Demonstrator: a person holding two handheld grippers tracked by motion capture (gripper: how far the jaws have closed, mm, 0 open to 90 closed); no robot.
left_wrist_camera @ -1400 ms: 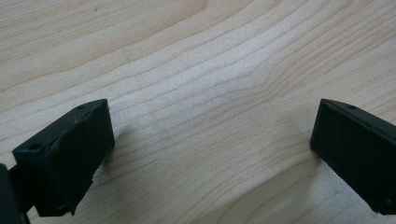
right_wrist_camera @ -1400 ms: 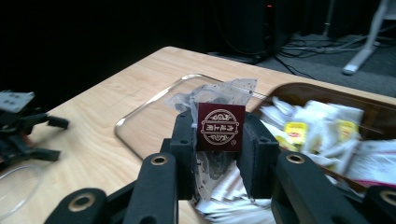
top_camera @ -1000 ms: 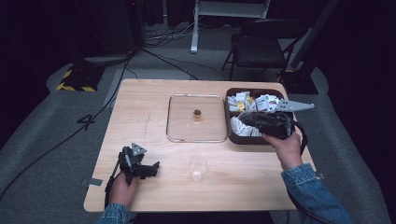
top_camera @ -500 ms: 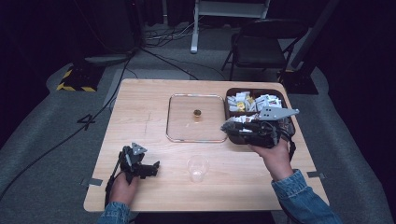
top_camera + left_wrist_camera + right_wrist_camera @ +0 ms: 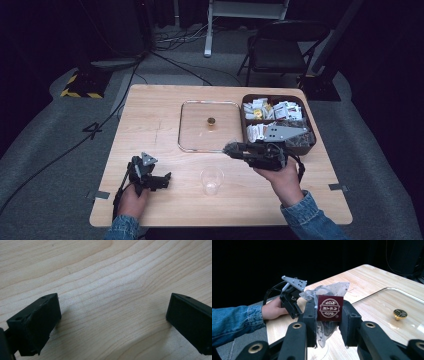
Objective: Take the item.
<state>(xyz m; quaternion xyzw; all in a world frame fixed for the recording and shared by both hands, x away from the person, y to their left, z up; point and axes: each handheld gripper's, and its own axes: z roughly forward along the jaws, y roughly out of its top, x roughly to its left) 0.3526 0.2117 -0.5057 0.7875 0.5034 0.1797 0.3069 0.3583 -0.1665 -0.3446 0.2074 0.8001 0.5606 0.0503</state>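
My right gripper (image 5: pixel 231 148) is shut on a mesh tea bag (image 5: pixel 327 312) with a dark red paper tag (image 5: pixel 330 308); it hangs between the jaws just above a clear plastic cup (image 5: pixel 211 180) near the table's front. The tea bag (image 5: pixel 232 146) shows small and dark at the jaw tips in the high view. My left gripper (image 5: pixel 161 181) rests on the wood at the front left, open, with bare table between its fingers (image 5: pixel 35 322). A brown box (image 5: pixel 310 142) of tea packets stands at the right.
A glass lid (image 5: pixel 209 125) with a gold knob (image 5: pixel 211 121) lies flat on the table's middle, left of the box. The other hand and its gripper (image 5: pixel 292 296) appear beyond my right jaws. A folding chair (image 5: pixel 285 47) stands behind the table.
My right gripper has moved from over the brown box leftward and toward the front, carrying the tea bag to a spot above the cup. The left gripper has stayed put.
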